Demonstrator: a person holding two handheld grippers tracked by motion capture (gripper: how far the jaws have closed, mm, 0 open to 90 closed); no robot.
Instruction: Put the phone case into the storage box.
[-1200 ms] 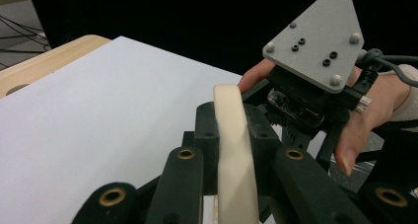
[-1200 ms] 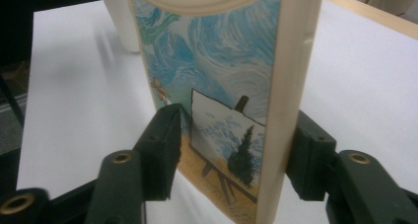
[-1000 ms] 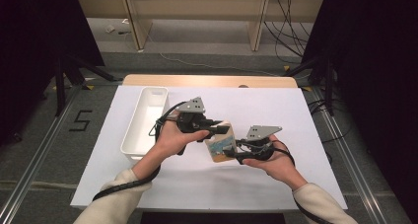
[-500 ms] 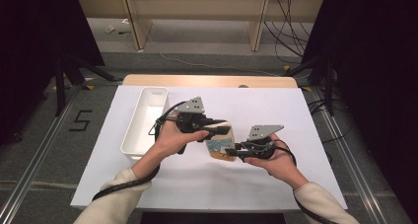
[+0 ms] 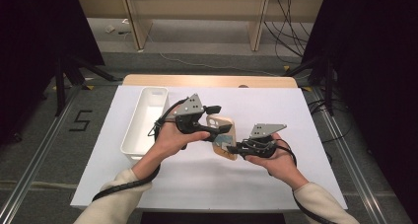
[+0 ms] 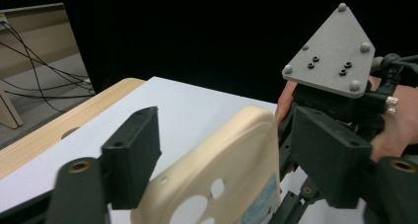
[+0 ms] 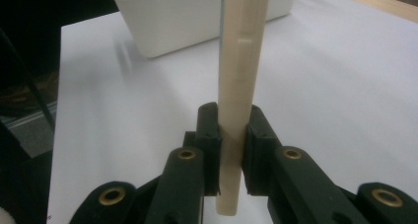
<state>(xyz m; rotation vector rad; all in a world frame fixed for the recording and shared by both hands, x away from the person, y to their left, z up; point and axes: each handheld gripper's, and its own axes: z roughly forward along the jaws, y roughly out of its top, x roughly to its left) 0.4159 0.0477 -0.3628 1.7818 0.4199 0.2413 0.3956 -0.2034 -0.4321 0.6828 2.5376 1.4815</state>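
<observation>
A cream phone case with round camera holes hangs above the white table between my two grippers. My right gripper is shut on its lower edge; its jaws have just been closing, and in the right gripper view both pads press the thin case, seen edge-on. My left gripper reaches in from the left. Its jaws have just been opening and now stand apart on either side of the case, with a gap at each pad in the left gripper view.
A long white bin stands on the table's left side, close behind the left hand, and shows again in the right gripper view. A wooden strip runs along the table's far edge. Cables lie on the floor beyond.
The left gripper's jaws have spread off the phone case, which the right gripper now grips more tightly. Neither hand has shifted.
</observation>
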